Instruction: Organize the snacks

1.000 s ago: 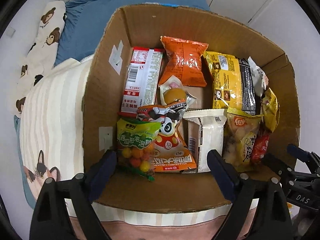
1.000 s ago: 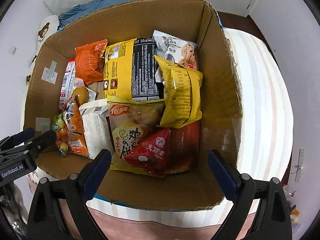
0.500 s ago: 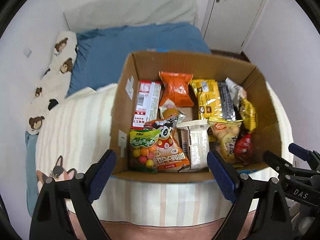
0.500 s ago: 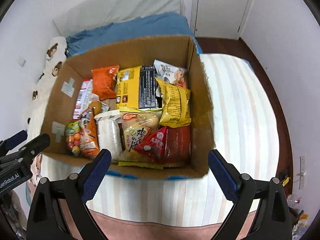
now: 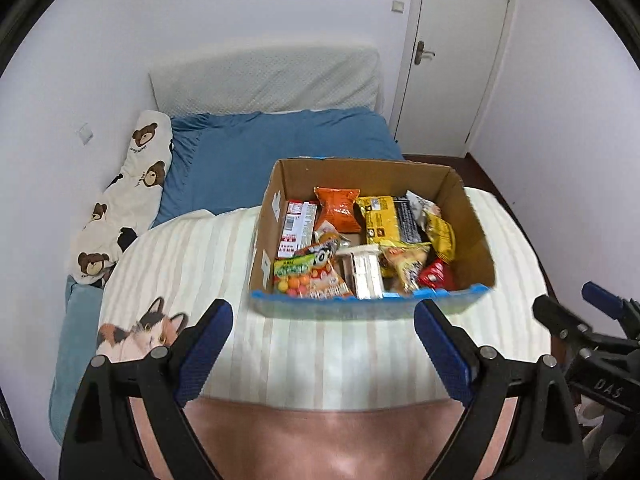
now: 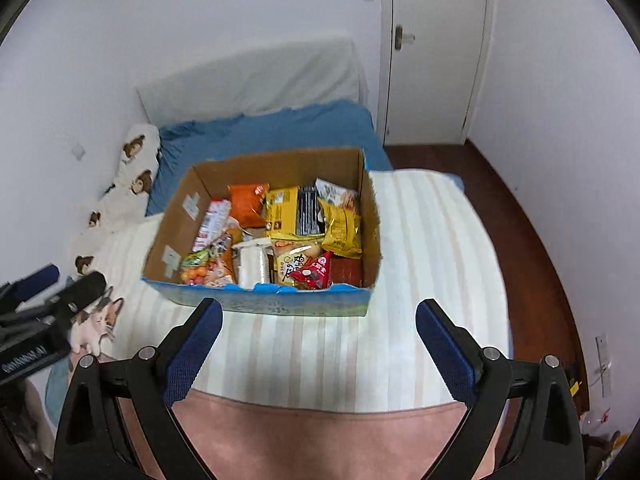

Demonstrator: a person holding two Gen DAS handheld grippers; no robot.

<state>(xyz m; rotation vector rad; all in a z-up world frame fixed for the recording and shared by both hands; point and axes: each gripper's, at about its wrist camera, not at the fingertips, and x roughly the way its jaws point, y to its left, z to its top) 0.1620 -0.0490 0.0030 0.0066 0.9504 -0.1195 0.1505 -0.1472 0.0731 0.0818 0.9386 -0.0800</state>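
Observation:
An open cardboard box [image 5: 472, 216] stands on a striped blanket and also shows in the right wrist view [image 6: 372, 232]. It holds several snack packs: an orange bag [image 5: 336, 208], a yellow-black bag [image 5: 384, 222], a candy pack [image 5: 294, 276], a white pack [image 6: 252, 266], a red pack [image 6: 316, 272]. My left gripper [image 5: 322, 320] is open and empty, well back from the box's near wall. My right gripper [image 6: 318, 318] is open and empty, also back from the box. Each gripper shows at the edge of the other's view.
The box sits on a bed with a striped blanket [image 5: 192, 264] bearing a cat print [image 5: 136, 332]. A blue sheet [image 5: 256, 148], a bear-print pillow [image 5: 128, 196] and a white headboard cushion [image 5: 264, 80] lie behind. A closed door [image 6: 436, 48] and wooden floor [image 6: 532, 248] are at right.
Both grippers have pulled back and up from the box, which now looks much smaller and farther. Both stayed open and empty. The snacks have not moved.

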